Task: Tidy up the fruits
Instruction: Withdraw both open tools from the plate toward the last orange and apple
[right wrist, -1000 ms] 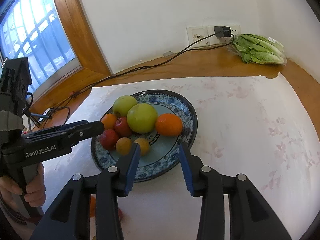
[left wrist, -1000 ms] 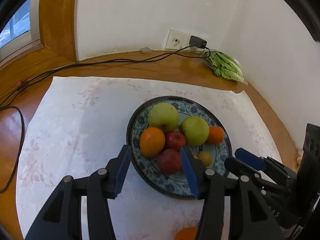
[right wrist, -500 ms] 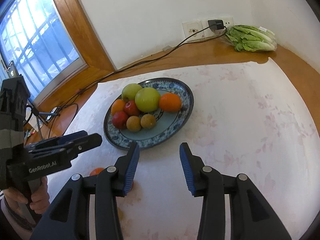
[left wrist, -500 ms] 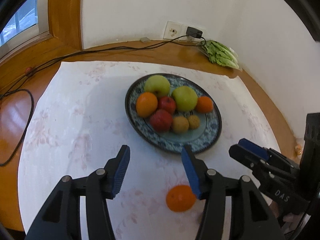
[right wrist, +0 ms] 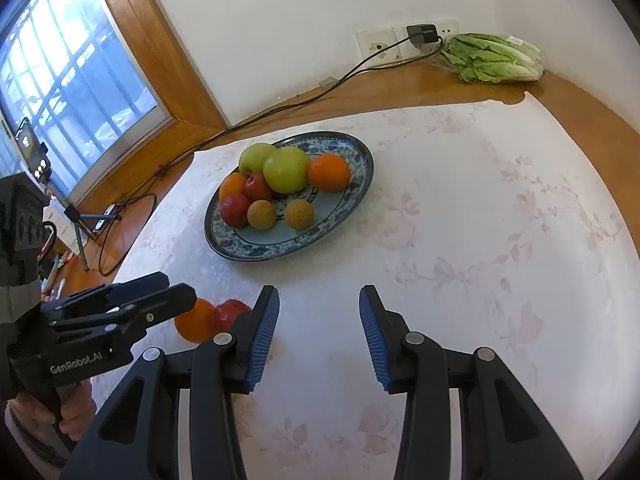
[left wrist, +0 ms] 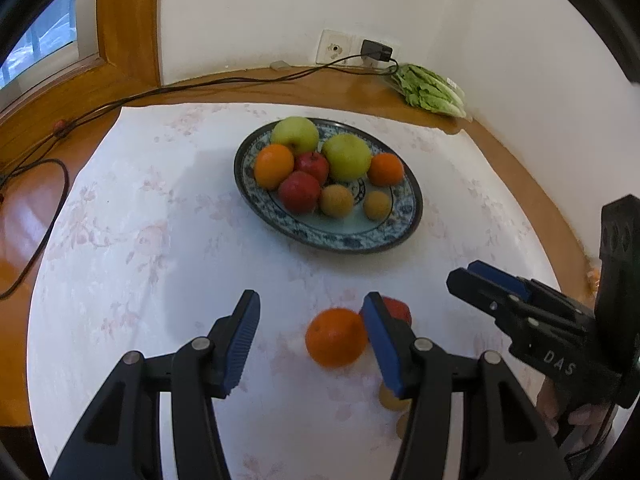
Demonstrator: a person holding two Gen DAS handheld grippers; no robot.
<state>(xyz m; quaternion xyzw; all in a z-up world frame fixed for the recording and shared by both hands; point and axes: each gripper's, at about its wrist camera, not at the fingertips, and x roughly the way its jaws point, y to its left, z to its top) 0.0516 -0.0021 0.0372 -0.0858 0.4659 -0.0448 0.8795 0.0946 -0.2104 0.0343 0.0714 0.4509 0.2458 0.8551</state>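
Observation:
A blue patterned plate (left wrist: pixel 384 240) (right wrist: pixel 360 160) holds two green apples, two oranges, two red apples and two small brown fruits. A loose orange (left wrist: pixel 336 337) (right wrist: pixel 194 320) lies on the white cloth, with a loose red apple (left wrist: pixel 398 309) (right wrist: pixel 232 314) beside it. A small brown fruit (left wrist: pixel 390 400) lies partly hidden behind my left gripper's right finger. My left gripper (left wrist: pixel 310 340) is open and empty, with the loose orange between its fingers, nearer the right one. My right gripper (right wrist: pixel 318 332) is open and empty over bare cloth, to the right of the loose fruits.
A bag of lettuce (left wrist: pixel 432 90) (right wrist: pixel 496 58) lies in the far corner by a wall socket (left wrist: pixel 376 50) with a cable running left along the wooden ledge. A window (right wrist: pixel 60 80) is at the left. A phone tripod (right wrist: pixel 76 216) stands beyond the table edge.
Both grippers have pulled back from the plate toward the near side. The loose orange and red apple have come into view by the left gripper. Both grippers stay open.

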